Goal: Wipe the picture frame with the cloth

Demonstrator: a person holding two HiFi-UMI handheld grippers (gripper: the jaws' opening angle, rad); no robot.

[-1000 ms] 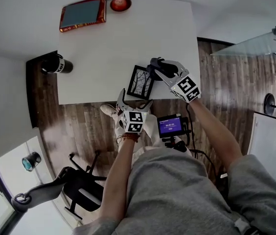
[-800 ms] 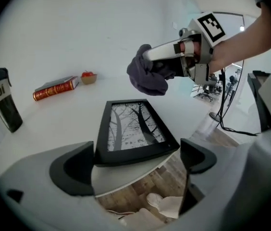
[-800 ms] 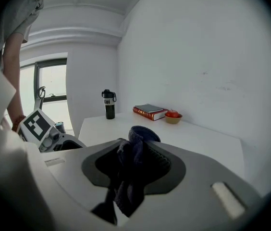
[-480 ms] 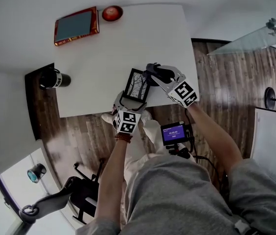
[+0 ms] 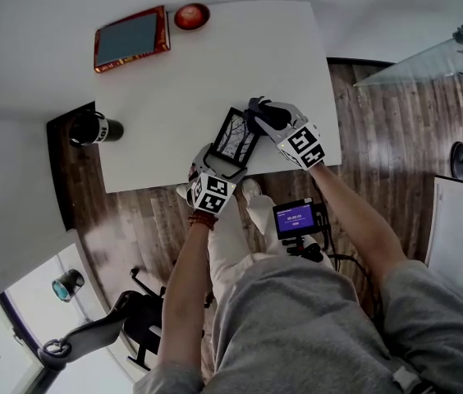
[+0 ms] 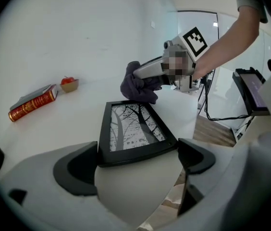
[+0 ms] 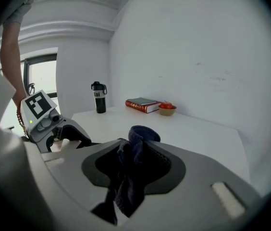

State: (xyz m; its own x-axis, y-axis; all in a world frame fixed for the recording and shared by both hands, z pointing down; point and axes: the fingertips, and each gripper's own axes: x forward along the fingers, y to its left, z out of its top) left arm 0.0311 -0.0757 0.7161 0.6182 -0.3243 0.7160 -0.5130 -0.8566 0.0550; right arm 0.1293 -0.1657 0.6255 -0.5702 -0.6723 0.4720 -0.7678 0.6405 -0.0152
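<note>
A black picture frame [image 5: 233, 135] with a tree print lies near the front edge of the white table [image 5: 215, 64]. My left gripper [image 5: 219, 161] has its jaws wide, and both pads touch the corners of the frame's [image 6: 133, 134] near edge. The left gripper [image 6: 138, 159] points down at it. My right gripper [image 5: 258, 115] is shut on a dark blue cloth [image 5: 266, 115]. The cloth [image 6: 138, 83] rests against the frame's far edge. In the right gripper view the cloth [image 7: 133, 172] hangs bunched between the jaws.
A red book [image 5: 131, 29] and a small bowl with a red fruit [image 5: 191, 15] lie at the table's far end. A black bottle [image 5: 92, 127] stands at the left edge. A screen device [image 5: 294, 217] hangs below, and an office chair [image 5: 125, 318] stands at lower left.
My left gripper has come up to the frame's near edge and taken it between its pads. The frame has turned a little. The right gripper with the cloth has sunk onto the frame's far edge.
</note>
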